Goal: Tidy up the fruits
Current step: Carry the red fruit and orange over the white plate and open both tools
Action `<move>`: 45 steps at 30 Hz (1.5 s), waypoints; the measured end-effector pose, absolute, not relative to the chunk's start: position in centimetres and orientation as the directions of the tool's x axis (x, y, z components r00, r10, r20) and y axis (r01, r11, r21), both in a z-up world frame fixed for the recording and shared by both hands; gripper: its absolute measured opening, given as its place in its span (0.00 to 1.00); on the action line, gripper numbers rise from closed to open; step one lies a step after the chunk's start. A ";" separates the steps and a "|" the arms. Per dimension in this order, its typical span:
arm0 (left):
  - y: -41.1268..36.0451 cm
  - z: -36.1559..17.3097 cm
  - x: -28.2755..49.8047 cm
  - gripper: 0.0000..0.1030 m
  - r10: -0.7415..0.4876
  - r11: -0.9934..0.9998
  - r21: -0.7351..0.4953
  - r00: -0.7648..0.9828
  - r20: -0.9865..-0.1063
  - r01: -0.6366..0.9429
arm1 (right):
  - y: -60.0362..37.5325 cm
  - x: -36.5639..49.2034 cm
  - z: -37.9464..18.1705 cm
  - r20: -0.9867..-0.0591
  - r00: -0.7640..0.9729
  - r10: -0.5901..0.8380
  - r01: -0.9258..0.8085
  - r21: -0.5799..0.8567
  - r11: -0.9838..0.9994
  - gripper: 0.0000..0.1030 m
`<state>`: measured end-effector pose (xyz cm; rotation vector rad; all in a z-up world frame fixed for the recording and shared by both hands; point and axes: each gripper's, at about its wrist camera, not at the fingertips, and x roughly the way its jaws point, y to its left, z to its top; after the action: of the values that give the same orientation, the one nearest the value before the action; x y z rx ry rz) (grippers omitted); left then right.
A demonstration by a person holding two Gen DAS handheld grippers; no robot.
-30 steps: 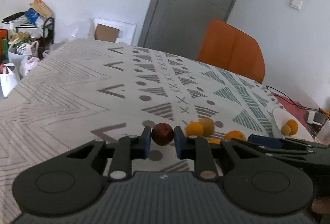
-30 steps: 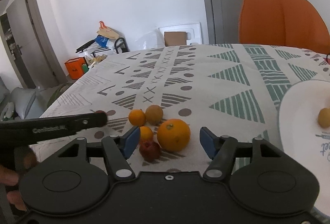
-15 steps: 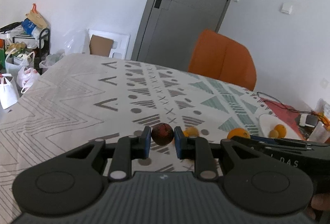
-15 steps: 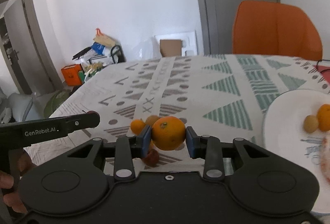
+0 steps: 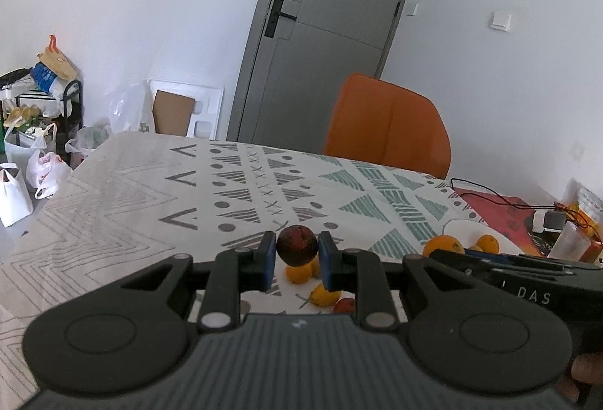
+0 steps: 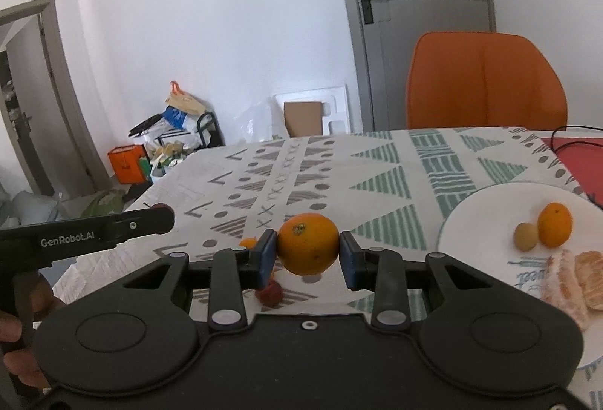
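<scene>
I held a fruit in each gripper above the patterned tablecloth (image 5: 124, 221). My left gripper (image 5: 296, 259) was clamped tight on a small dark red fruit (image 5: 297, 245), its blue pads pressed to either side, the fruit lifted clear of the cloth. My right gripper (image 6: 307, 251) was clamped on a large orange (image 6: 308, 244), also raised off the table, the pads touching it on both sides. Below the left gripper, a few small orange fruits (image 5: 299, 273) and a reddish one (image 5: 345, 305) lay close together on the cloth. To the right stood a white plate (image 6: 486, 206) carrying a small orange (image 6: 554, 224), a little yellow-brown fruit (image 6: 526, 236) just beside it, and peeled citrus segments (image 6: 573, 281) near the rim. An orange chair (image 6: 486, 82) stood at the far side of the table, with a grey door (image 5: 328, 33) behind it.
</scene>
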<state>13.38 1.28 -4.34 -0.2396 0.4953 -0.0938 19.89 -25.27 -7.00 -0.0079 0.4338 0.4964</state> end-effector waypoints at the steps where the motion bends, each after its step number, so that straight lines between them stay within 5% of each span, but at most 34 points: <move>1: 1.0 -4.3 13.5 0.22 -0.149 0.968 -0.249 0.876 -0.459 0.035 | -25.5 19.9 -6.9 -0.401 0.794 0.458 -0.460 0.097 0.883 0.33; 35: -12.3 -4.6 17.7 0.22 -0.303 0.952 -0.182 0.817 -0.490 0.244 | -39.2 19.5 -9.2 -0.383 0.861 0.334 -0.272 0.206 0.940 0.33; 45: -15.5 -5.2 18.7 0.22 -0.347 0.938 -0.173 0.790 -0.506 0.301 | -42.1 19.4 -9.6 -0.371 0.880 0.298 -0.223 0.231 0.947 0.41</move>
<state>18.69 -15.47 -5.17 -0.0848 0.5605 -0.3495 19.37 -42.10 -9.62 0.1844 0.4148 0.2730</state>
